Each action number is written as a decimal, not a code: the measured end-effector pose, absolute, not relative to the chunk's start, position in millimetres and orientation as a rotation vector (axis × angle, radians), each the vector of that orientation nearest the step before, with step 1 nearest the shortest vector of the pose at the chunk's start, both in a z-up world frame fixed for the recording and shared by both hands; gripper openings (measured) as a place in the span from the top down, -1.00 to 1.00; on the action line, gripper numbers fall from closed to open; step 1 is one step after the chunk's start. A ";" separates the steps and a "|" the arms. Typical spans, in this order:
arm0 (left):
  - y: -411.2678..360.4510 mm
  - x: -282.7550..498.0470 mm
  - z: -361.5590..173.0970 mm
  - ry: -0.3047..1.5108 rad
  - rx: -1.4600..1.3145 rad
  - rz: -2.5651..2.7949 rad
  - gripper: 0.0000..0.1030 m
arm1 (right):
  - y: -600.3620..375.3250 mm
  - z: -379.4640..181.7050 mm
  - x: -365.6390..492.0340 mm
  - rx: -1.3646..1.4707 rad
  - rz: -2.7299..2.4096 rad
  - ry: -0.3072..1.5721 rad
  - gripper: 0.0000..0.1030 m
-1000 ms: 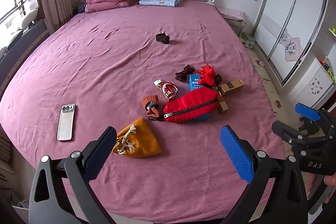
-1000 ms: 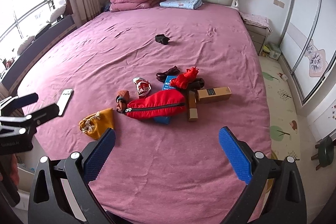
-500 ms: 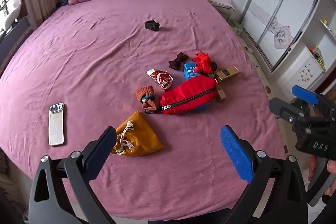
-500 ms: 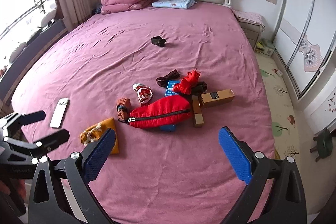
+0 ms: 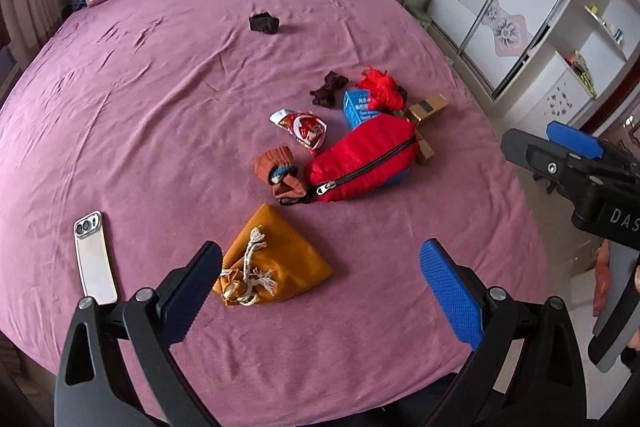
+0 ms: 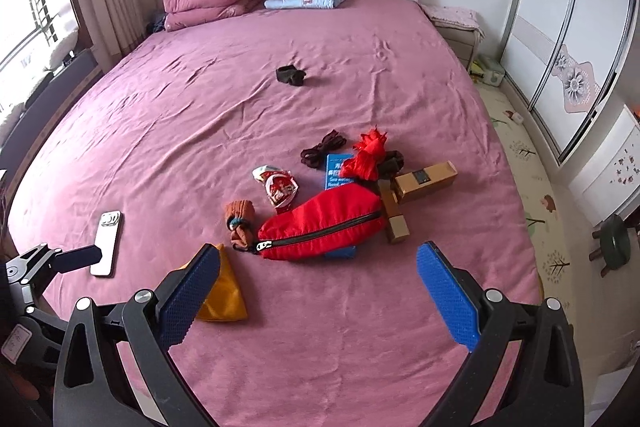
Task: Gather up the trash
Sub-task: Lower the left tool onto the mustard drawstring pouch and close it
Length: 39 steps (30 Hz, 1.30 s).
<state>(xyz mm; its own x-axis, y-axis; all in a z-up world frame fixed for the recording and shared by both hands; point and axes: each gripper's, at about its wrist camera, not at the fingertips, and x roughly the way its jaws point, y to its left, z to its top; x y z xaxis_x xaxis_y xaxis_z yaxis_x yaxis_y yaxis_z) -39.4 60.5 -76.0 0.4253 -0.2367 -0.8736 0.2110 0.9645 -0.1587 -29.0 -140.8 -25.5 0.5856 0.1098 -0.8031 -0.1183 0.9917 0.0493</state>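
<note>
Above bed edge — left gripper, agape

Bed: purple sheet | mustard drawstring pouch beside left gripper, fingers spread | phone lay left | red zip pouch, crumpled wrapper, rust sock clustered centre | right gripper hung at right edge

Blue flat carton: mostly hidden under red zipped fabric pouch.
Mustard drawstring cloth bag: partly covered by right gripper finger.
Carton print: too small to read.
</note>
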 end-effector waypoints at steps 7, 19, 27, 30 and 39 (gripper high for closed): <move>65.6 -33.4 -92.8 1.135 -0.035 -0.287 -0.92 | -130.3 -37.8 -22.2 -0.018 0.147 0.943 -0.83; 62.3 -20.2 -109.4 1.163 -0.067 -0.245 -0.92 | -128.2 -56.4 -6.0 -0.056 0.212 0.969 -0.83; 73.5 -10.5 -147.0 1.230 -0.148 -0.159 -0.92 | -123.6 -84.0 5.0 -0.084 0.274 1.012 -0.83; 79.5 -5.9 -166.5 1.257 -0.184 -0.123 -0.91 | -118.6 -96.9 10.5 -0.097 0.298 1.031 -0.83; 81.5 5.0 -225.8 1.337 -0.239 -0.072 -0.91 | -104.3 -135.2 32.4 -0.117 0.360 1.073 -0.83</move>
<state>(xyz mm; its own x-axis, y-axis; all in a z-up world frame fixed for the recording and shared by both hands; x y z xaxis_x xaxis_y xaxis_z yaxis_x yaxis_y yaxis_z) 5.0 81.5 -225.8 0.2339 -0.1885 -0.9538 -0.0849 0.9733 -0.2132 32.4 -104.3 -135.2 0.4254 0.2313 -0.8750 -0.3437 0.9356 0.0802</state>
